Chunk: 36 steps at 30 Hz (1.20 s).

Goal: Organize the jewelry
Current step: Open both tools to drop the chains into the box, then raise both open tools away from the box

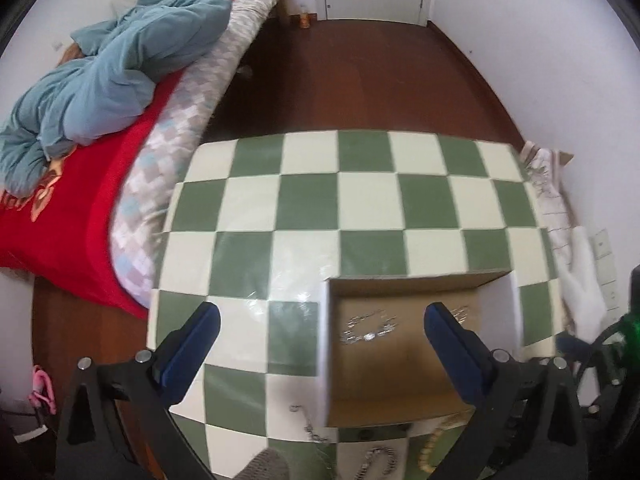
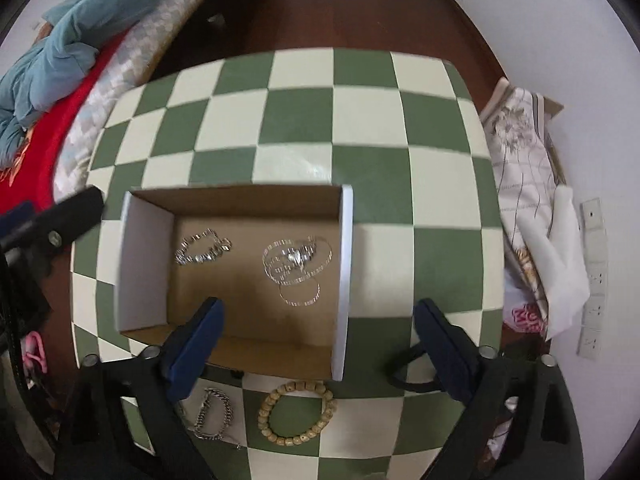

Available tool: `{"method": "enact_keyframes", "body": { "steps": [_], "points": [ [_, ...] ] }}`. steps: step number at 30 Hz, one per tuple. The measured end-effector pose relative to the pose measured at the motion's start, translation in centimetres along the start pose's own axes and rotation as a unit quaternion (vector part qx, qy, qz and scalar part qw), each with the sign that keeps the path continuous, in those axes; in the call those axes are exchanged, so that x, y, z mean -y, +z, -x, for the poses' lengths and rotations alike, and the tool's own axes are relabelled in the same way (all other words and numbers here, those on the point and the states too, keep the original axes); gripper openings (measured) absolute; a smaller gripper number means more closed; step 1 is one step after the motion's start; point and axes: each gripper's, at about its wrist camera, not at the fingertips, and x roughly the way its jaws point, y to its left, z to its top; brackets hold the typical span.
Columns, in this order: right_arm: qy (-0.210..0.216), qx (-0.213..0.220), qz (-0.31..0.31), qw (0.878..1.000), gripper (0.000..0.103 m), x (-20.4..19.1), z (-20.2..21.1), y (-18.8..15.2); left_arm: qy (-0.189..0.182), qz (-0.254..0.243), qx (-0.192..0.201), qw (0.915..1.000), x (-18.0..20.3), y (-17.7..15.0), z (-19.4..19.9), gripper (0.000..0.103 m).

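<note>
Checkered green-and-cream table (image 2: 360,128) carries an open cardboard box (image 2: 348,264) holding silver bracelets (image 2: 202,250). Beaded bracelet (image 2: 296,412) lies outside it. Left gripper (image 1: 320,332) and right gripper (image 2: 316,326) both wide, empty.

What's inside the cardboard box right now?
The cardboard box holds a silver chain bracelet on its left and a cluster of thin silver bangles on its right. The right gripper's finger hides the near-left corner.

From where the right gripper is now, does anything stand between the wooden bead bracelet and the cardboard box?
Only the box's own near wall. The wooden bead bracelet lies on the checkered table just outside that wall, so it must be lifted over it. The right gripper is open and empty above.
</note>
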Motion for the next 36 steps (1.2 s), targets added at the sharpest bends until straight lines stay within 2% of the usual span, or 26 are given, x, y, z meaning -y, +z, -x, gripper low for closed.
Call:
{"method": "enact_keyframes", "body": {
  "steps": [3, 9, 15, 23, 36],
  "points": [
    [-0.021, 0.016, -0.005, 1.000, 0.102, 0.3, -0.4, -1.1, 0.013, -0.009, 0.013, 0.9998, -0.1, -1.4, -0.3, 0.103],
    [-0.034, 0.034, -0.011, 0.999, 0.102, 0.5, -0.4, -3.0, 0.033, -0.006, 0.037, 0.9987, -0.7, -3.9, -0.3, 0.103],
    [-0.031, 0.060, -0.013, 0.998, 0.102, 0.4, 1.0, -4.9, 0.039, 0.011, 0.058, 0.9975, -1.5, -5.7, 1.1, 0.103],
    [-0.043, 0.123, -0.018, 0.991, 0.102, 0.4, 5.3, -7.6, 0.050, 0.014, 0.097, 0.9940, -2.0, -8.1, 5.1, 0.103],
    [-0.046, 0.218, -0.032, 0.974, 0.102, 0.0, 14.5, -12.7, 0.041, 0.019, 0.157, 0.9866, -2.8, -12.4, 13.5, 0.103]
  ]
}}
